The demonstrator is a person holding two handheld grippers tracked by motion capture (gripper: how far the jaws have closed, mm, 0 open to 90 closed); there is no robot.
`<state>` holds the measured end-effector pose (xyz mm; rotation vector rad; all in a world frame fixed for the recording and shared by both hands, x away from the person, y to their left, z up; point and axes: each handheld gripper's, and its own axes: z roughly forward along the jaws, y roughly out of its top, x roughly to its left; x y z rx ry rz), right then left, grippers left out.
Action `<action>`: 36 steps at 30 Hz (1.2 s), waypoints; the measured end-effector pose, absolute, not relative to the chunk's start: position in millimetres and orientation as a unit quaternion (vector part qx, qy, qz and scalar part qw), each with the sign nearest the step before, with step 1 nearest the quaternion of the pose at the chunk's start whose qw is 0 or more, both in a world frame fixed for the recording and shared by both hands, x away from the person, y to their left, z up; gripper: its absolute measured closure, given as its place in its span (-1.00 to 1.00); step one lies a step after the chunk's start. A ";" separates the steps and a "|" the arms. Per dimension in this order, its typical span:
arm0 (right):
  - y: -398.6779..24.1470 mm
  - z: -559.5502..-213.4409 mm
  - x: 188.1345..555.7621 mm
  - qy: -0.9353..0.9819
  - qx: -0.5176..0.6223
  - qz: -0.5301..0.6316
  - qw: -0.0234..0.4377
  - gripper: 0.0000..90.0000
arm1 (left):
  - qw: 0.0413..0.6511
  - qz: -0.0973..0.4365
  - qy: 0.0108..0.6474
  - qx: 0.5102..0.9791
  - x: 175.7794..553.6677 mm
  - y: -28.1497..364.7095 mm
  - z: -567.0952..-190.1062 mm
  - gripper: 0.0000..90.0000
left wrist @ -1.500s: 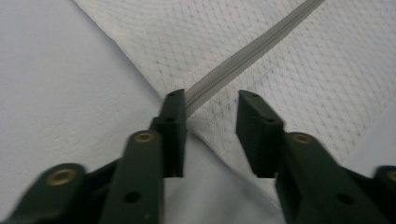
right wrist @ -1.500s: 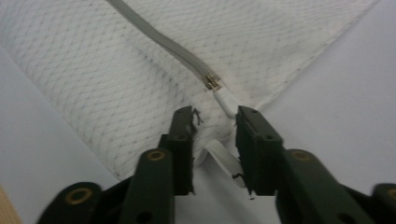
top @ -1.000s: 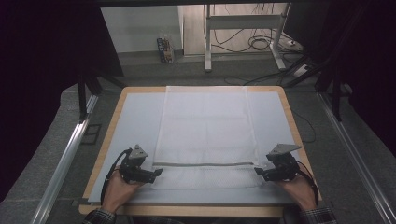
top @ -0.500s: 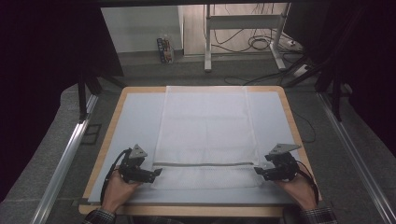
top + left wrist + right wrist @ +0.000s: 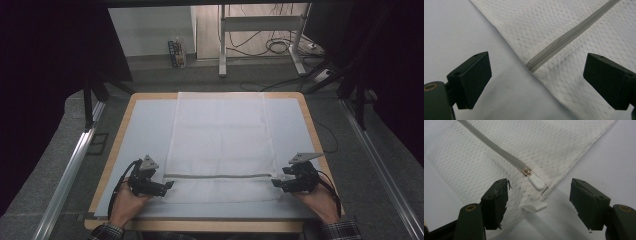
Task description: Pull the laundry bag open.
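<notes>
One white mesh bag point(image 5: 220, 145) is lying flat mid-table point(image 5: 150, 125), with one grey zipper point(image 5: 220, 176) crossing its near end. Two grippers are flanking that zipper: left gripper point(image 5: 169, 186) is sitting at its closed end, jaws wide, gripping nothing; right gripper point(image 5: 275, 183) is framing one white zipper pull point(image 5: 537, 182), jaws having just been closing, not pinching it.
</notes>
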<state>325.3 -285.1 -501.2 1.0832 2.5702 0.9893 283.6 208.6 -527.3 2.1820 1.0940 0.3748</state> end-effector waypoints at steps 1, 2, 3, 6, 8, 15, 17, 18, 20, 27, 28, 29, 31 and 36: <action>-283.8 -501.9 325.9 0.865 0.366 0.330 0.095 -0.31 | 0.329 0.143 0.418 0.835 283.7 208.5 -527.4 -0.83; -282.6 -502.9 326.9 0.865 0.366 0.329 0.097 -0.31 | 0.329 0.143 0.417 0.835 283.7 208.4 -527.5 -0.83; -281.3 -503.9 327.7 0.866 0.366 0.325 0.098 -0.31 | 0.329 0.143 0.417 0.835 283.9 208.3 -527.6 -0.83; -278.5 -508.1 330.1 0.871 0.361 0.317 0.104 -0.32 | 0.328 0.143 0.416 0.836 284.0 208.0 -527.7 -0.82; -276.3 -510.8 330.6 0.876 0.355 0.310 0.105 -0.36 | 0.326 0.143 0.415 0.837 284.1 207.8 -527.9 -0.82; -270.5 -514.9 327.1 0.889 0.340 0.282 0.123 -0.36 | 0.324 0.143 0.412 0.840 283.6 206.0 -528.3 -0.82; -268.3 -514.1 325.6 0.888 0.347 0.276 0.125 -0.24 | 0.321 0.145 0.411 0.841 283.4 205.5 -528.0 -0.82; -268.0 -514.0 325.0 0.886 0.350 0.275 0.127 -0.20 | 0.321 0.147 0.410 0.841 283.2 205.2 -528.0 -0.82; -267.5 -513.3 323.5 0.882 0.361 0.275 0.130 -0.05 | 0.320 0.149 0.408 0.842 282.9 204.9 -527.8 -0.82; -262.6 -511.5 316.2 0.880 0.364 0.273 0.134 0.39 | 0.317 0.151 0.406 0.844 283.3 203.9 -528.1 -0.82; -263.1 -511.3 316.0 0.879 0.366 0.275 0.133 0.47 | 0.317 0.150 0.406 0.844 283.4 203.7 -528.2 -0.82; -264.2 -511.3 316.2 0.878 0.368 0.278 0.130 0.54 | 0.317 0.151 0.406 0.844 283.4 203.6 -528.2 -0.82; -265.5 -511.3 316.4 0.877 0.367 0.283 0.127 0.67 | 0.316 0.151 0.406 0.844 283.5 203.2 -528.1 -0.82; -264.2 -510.2 315.6 0.884 0.349 0.287 0.124 0.88 | 0.314 0.151 0.404 0.846 284.2 202.9 -528.1 -0.82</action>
